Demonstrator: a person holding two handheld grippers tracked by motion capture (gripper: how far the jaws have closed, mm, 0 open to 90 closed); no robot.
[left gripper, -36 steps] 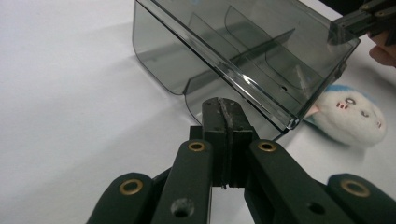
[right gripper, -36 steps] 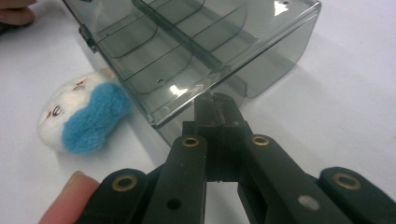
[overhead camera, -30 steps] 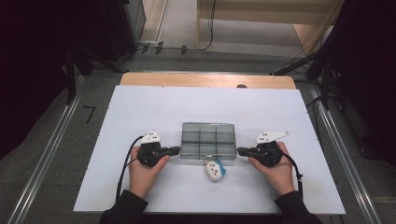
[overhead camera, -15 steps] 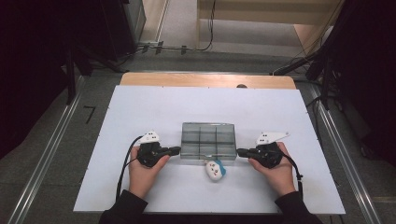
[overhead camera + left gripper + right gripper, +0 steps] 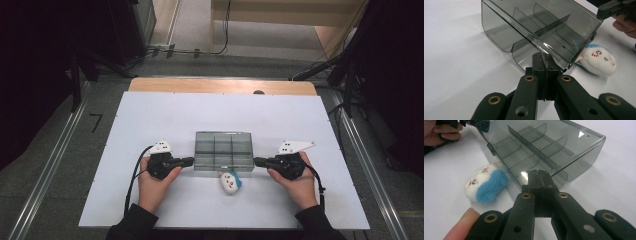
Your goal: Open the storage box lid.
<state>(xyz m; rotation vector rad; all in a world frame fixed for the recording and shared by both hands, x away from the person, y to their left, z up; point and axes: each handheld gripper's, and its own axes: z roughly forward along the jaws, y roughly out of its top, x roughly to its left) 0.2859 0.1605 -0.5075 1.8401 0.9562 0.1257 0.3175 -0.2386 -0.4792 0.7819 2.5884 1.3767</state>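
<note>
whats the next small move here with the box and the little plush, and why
Probably open the right tongs and swing them to the plush toy. Both tongs are shut and empty, their tips at the two ends of the clear divided box; the left tongs sit at its other end. The plush lies on the white table just in front of the box, nearer the right tongs, and the compartments look empty.

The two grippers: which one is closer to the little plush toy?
The right gripper, at the box's right end. The toy lies below the box, nearer that end than the left gripper.
</note>
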